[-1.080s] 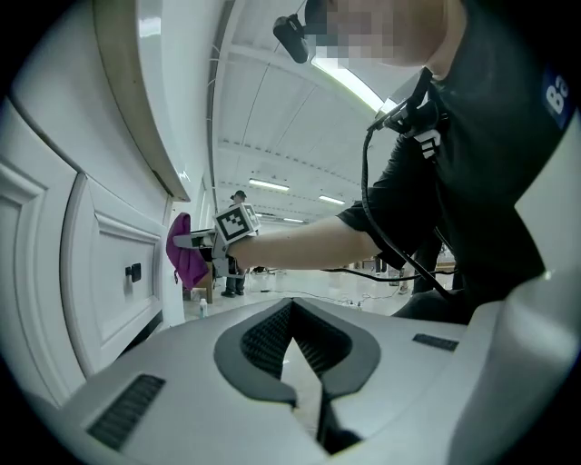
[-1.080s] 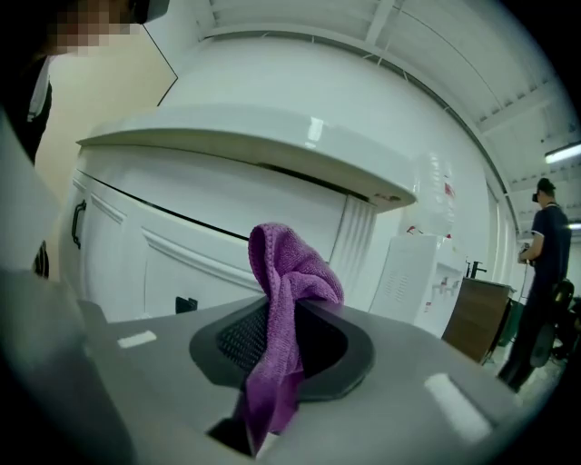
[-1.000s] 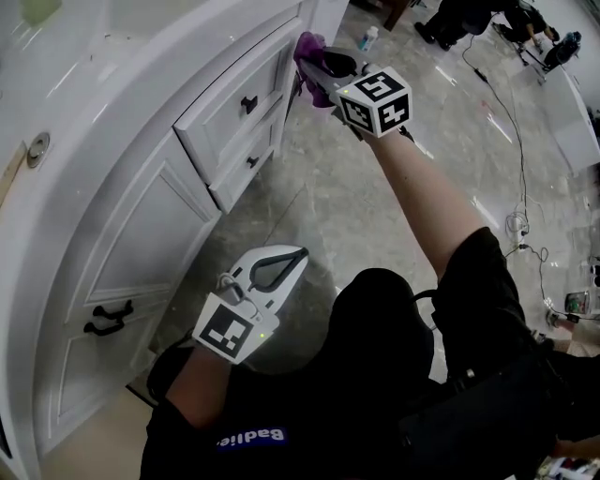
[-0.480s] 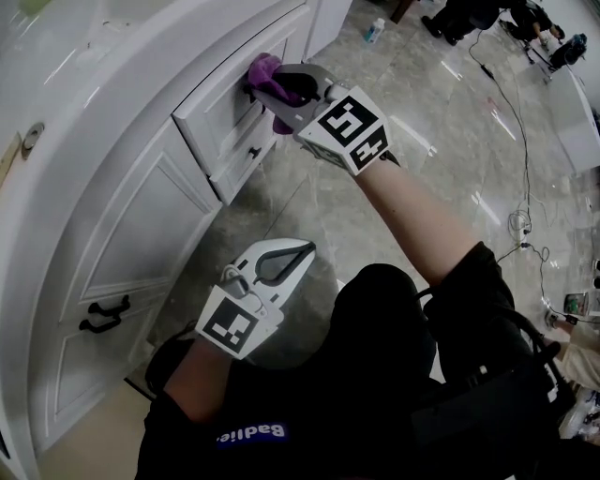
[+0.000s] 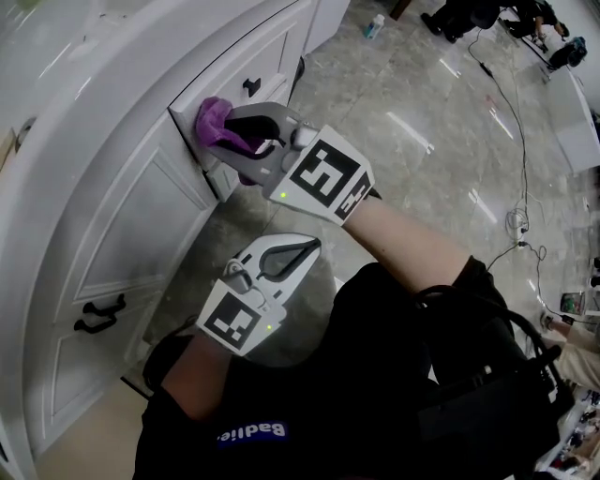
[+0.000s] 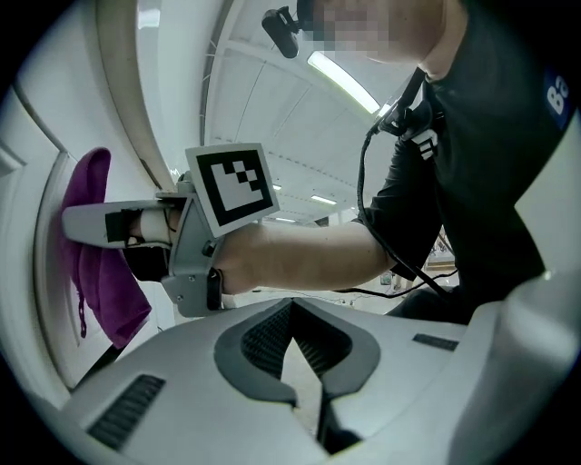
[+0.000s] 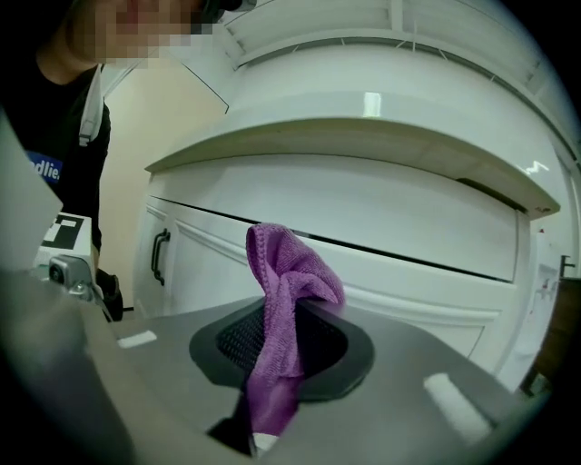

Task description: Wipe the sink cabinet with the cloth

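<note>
The white sink cabinet (image 5: 141, 216) curves down the left of the head view. My right gripper (image 5: 232, 128) is shut on a purple cloth (image 5: 213, 118) and presses it against the left end of the upper drawer front. In the right gripper view the cloth (image 7: 283, 272) stands up from between the shut jaws, in front of the cabinet's drawer face (image 7: 363, 204). My left gripper (image 5: 306, 247) hangs below and nearer to me, shut and holding nothing. From the left gripper view, its shut jaws (image 6: 290, 318) point up at the right gripper (image 6: 118, 222) and the cloth (image 6: 95, 263).
A black pull handle (image 5: 98, 317) sits on the cabinet door and a black knob (image 5: 251, 86) on the drawer. The marble floor (image 5: 412, 122) spreads to the right, with a small bottle (image 5: 373, 26), cables (image 5: 514, 131) and people's legs (image 5: 469, 14) far off.
My right gripper has slid the cloth leftward along the drawer fronts, from the cabinet's far end to the drawer's left end. The left gripper has hardly moved.
</note>
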Tool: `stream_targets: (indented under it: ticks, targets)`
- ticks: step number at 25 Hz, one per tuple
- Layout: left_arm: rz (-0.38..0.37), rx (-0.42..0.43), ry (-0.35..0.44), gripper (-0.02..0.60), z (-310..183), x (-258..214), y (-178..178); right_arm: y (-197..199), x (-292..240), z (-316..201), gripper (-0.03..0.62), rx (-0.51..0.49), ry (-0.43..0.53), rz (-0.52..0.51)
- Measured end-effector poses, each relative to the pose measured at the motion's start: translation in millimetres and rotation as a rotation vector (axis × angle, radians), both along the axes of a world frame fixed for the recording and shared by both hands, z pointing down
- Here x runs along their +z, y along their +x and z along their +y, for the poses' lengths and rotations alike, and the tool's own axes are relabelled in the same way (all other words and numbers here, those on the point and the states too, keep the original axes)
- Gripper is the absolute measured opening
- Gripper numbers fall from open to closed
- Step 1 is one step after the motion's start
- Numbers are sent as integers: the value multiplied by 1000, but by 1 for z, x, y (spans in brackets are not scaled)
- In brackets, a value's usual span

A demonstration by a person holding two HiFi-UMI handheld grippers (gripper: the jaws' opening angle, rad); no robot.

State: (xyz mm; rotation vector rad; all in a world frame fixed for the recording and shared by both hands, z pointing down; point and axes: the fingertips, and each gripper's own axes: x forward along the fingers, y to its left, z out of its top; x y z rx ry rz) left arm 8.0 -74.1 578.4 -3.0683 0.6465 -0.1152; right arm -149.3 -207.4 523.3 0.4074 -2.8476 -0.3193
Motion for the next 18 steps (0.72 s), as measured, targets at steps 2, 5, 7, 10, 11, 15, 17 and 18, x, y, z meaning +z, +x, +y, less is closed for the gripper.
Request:
stream_targets:
  ticks: [2, 5, 7, 10, 11, 15, 17, 18]
  targets:
    - [-1, 1, 0, 0, 1, -1, 0, 2, -2, 8, 71, -38, 6, -10]
    - [-4, 1, 5, 0, 3, -3, 0, 23, -1, -6, 71, -4, 18, -3]
    - [-3, 1, 6, 0, 4, -5, 0, 45, -1, -30, 71, 69, 5, -1]
    - [14, 0, -8, 0, 6, -8, -1, 76, -8, -65, 71, 170, -14, -22]
    - [20, -2, -16, 0, 7, -9, -1, 85, -10, -76, 69, 202, -16, -31]
    - [21, -4, -22, 0, 7, -8, -1, 127, -8, -131, 71, 355, -11, -36]
    - [13, 3, -9, 0, 8, -8, 0, 151, 10, -164, 71, 463, -73, -46]
    - [13, 4, -8, 0, 10, -8, 1, 159, 23, -178, 71, 512, -120, -53]
